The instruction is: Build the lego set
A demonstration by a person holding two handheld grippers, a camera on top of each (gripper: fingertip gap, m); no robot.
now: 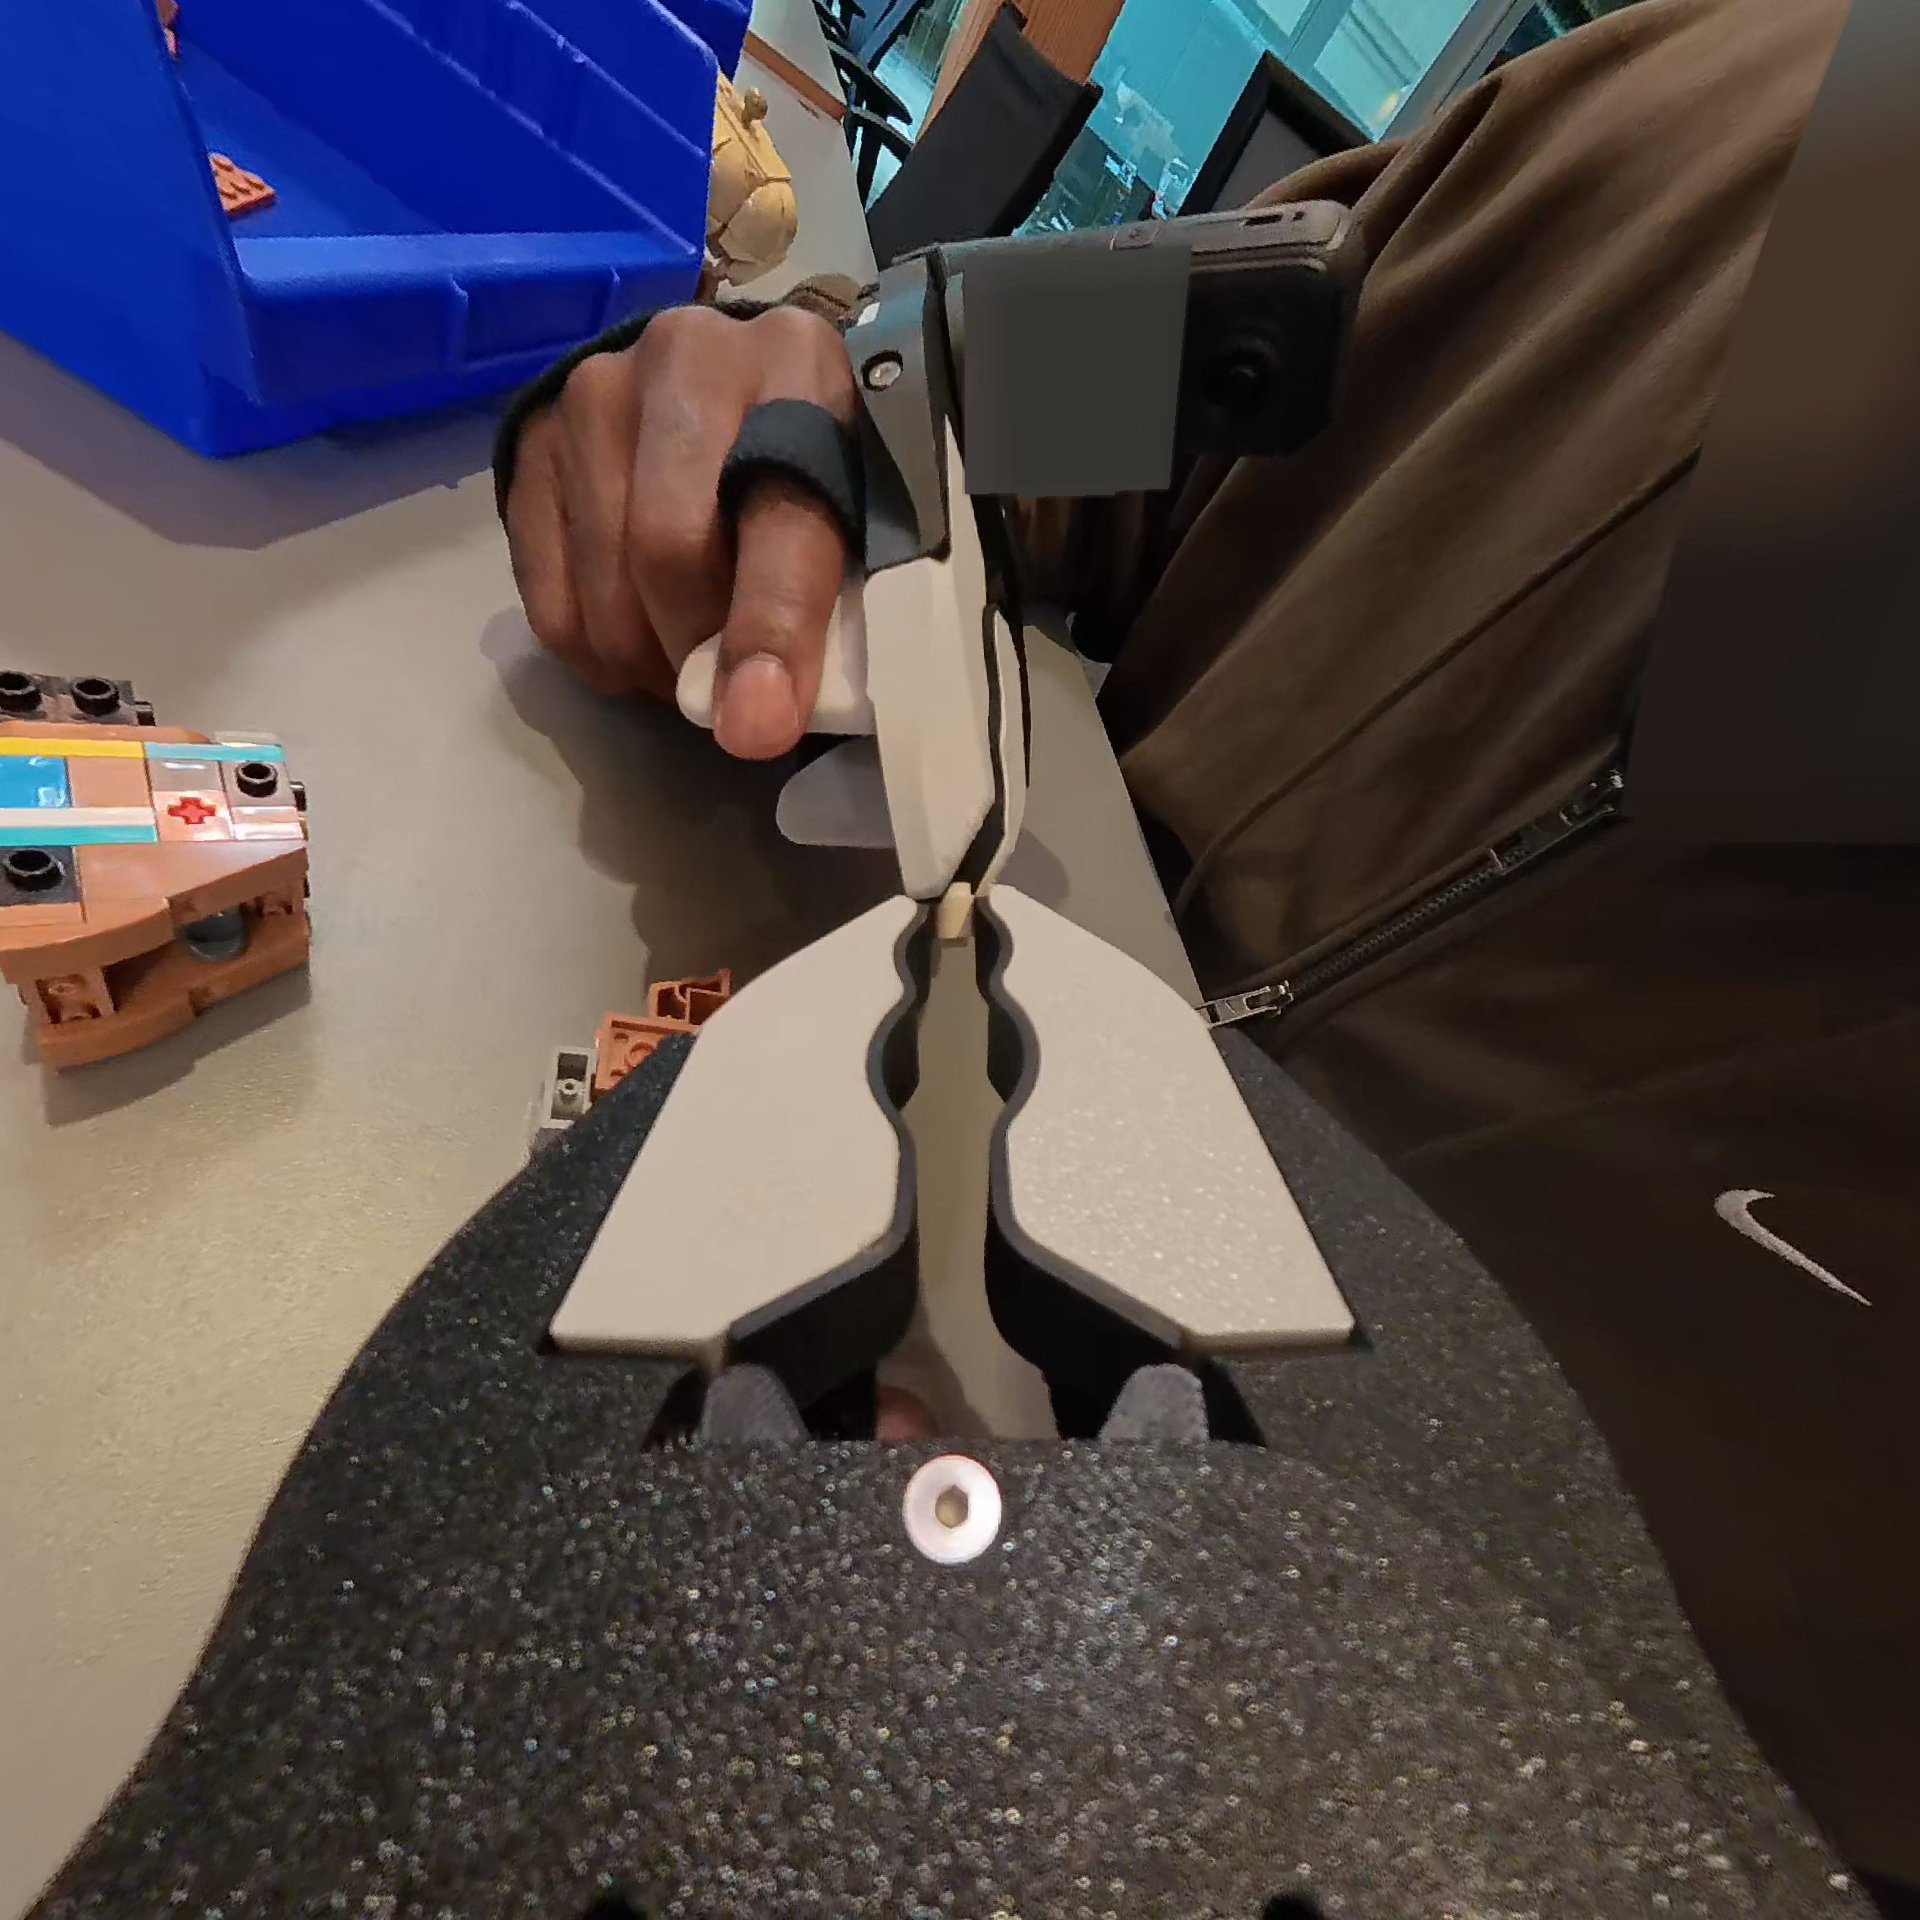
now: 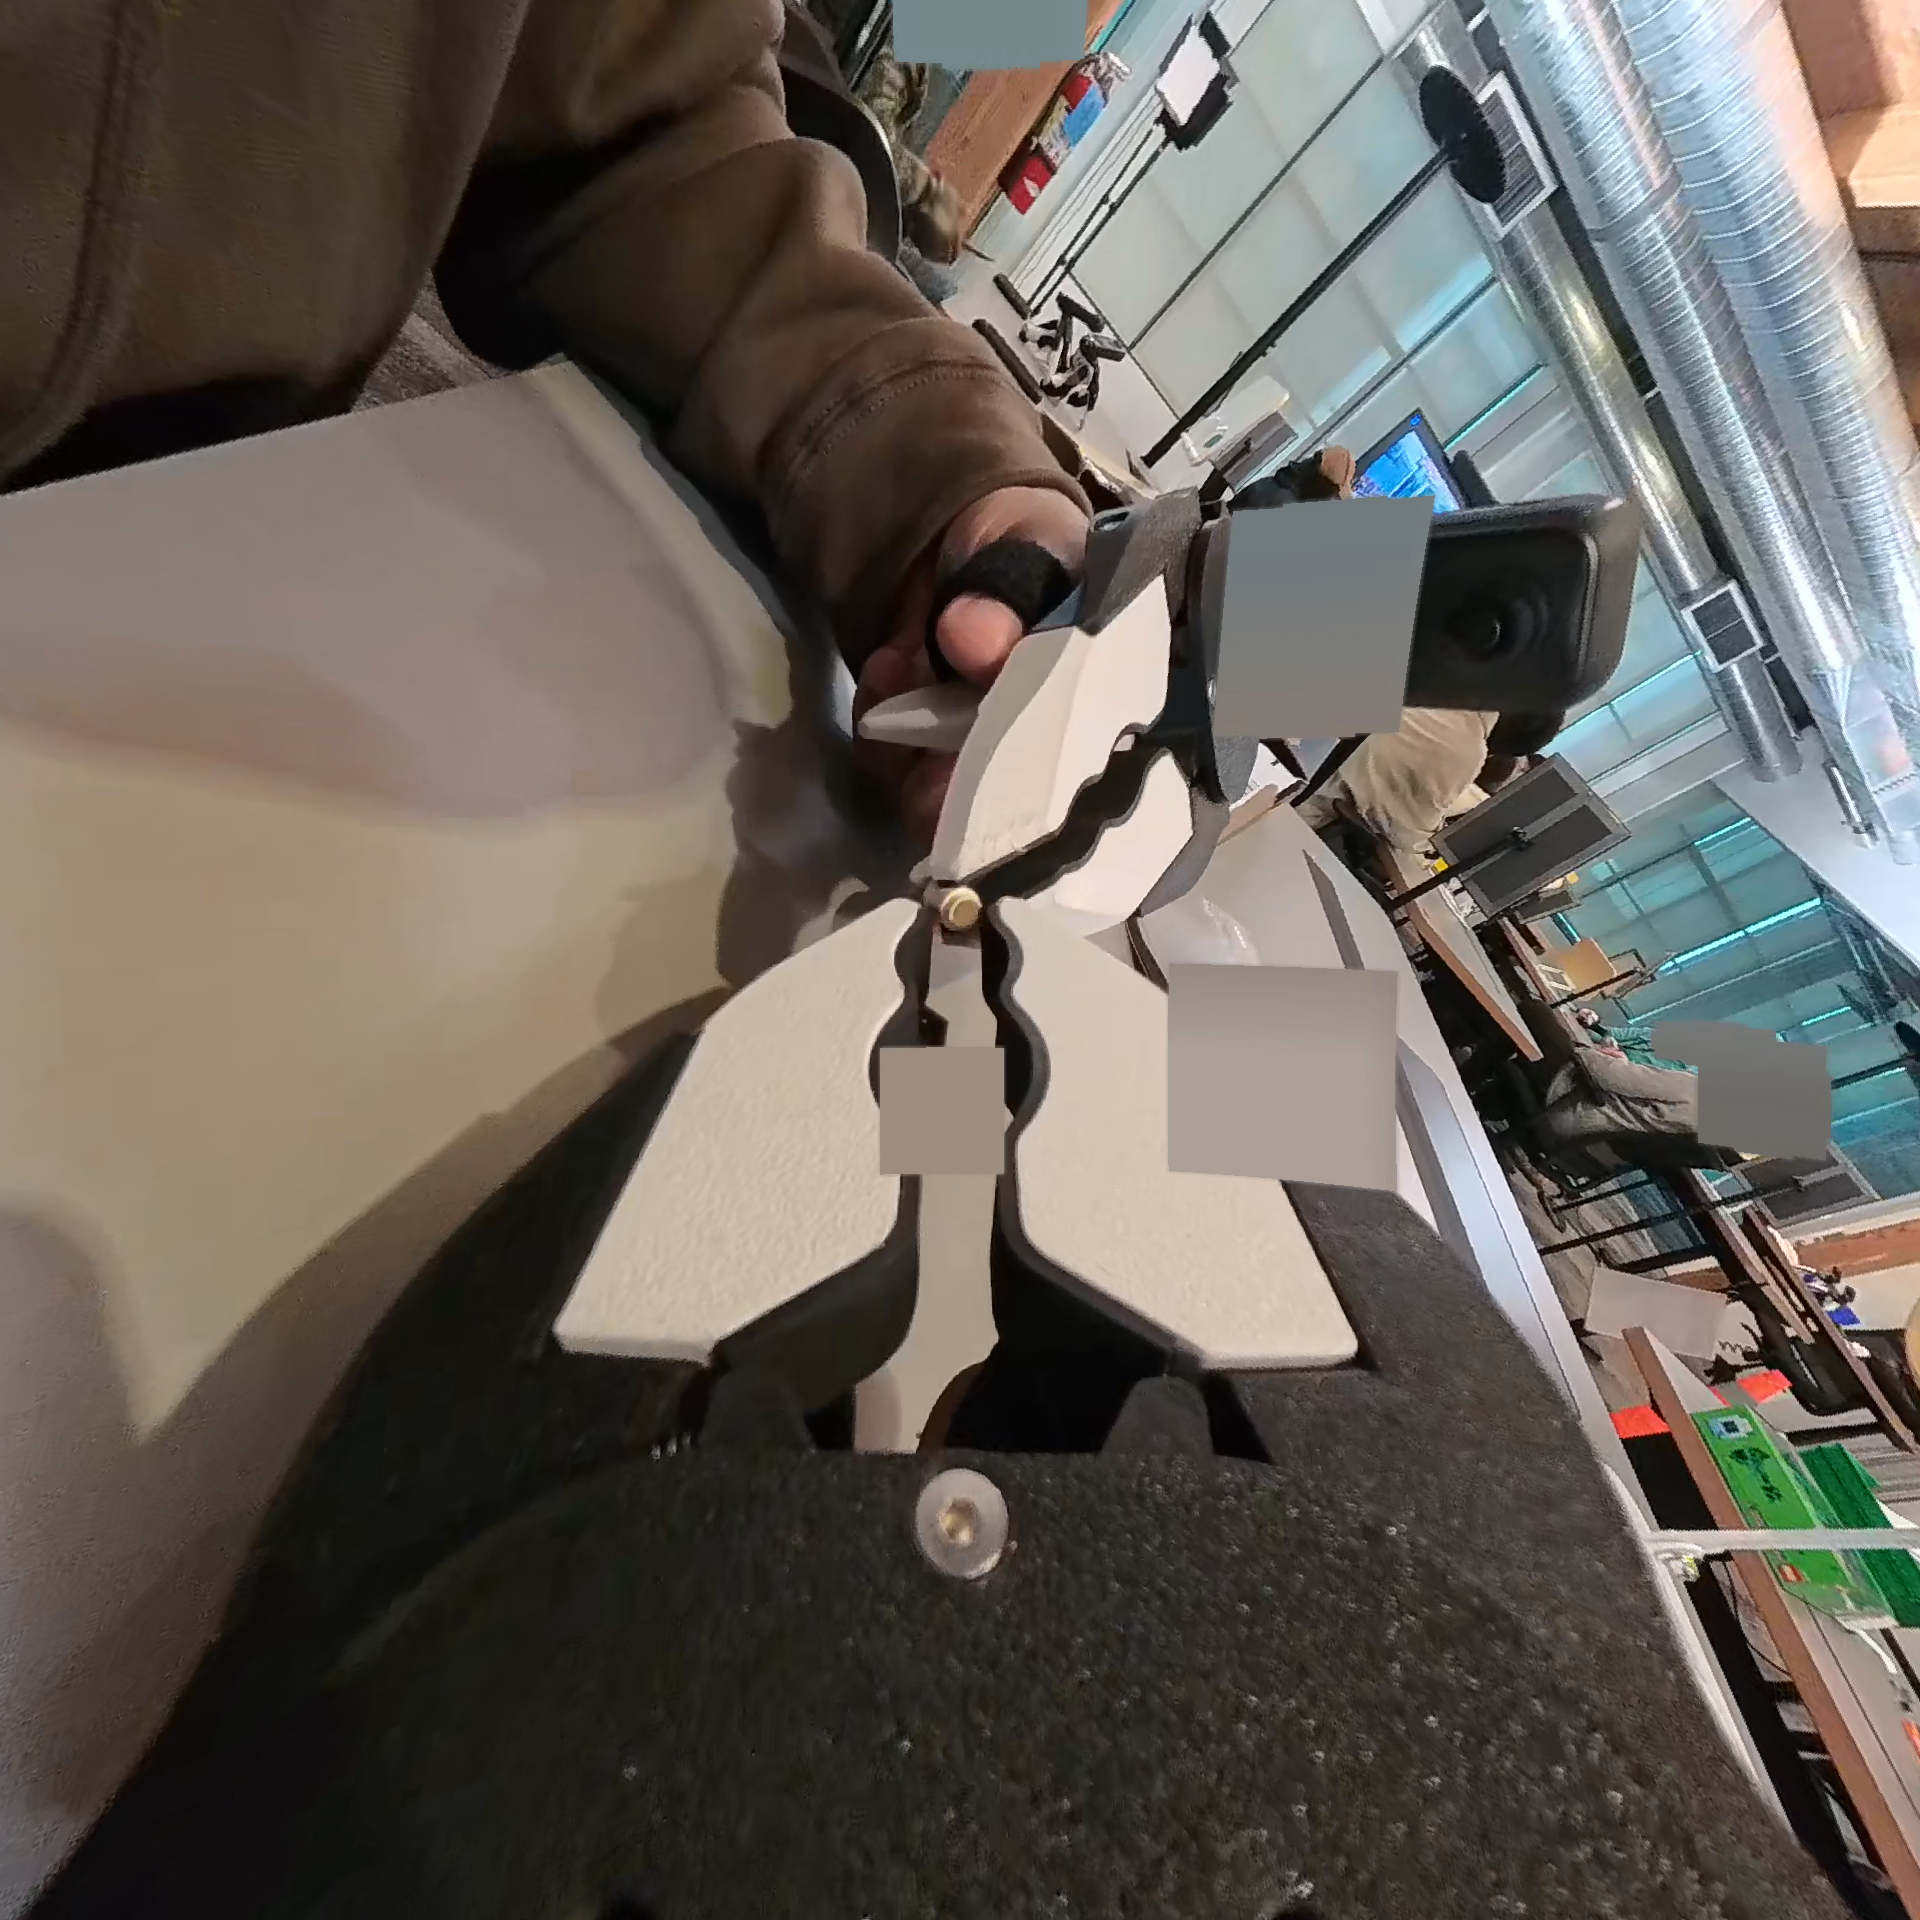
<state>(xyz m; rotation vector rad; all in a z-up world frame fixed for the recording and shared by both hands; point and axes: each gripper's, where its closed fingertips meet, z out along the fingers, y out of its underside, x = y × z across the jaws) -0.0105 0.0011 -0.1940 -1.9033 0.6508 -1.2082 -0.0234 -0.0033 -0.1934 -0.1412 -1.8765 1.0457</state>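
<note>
Between both tongs (image 1: 953,914) (image 2: 956,906), each clamped on it, sits a tan piece (image 1: 954,918), unmarked.

Left gripper (image 1: 951,914) and right gripper (image 2: 956,906) tip to tip, jaws of both nearly closed on one small tan piece (image 1: 954,914), the opposing gripper entering from 12 o'clock

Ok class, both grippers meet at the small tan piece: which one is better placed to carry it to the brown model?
Probably left. The left gripper grips the tan piece, and the brown model lies close beside it in its view. The right gripper points away; its view shows no model.
</note>
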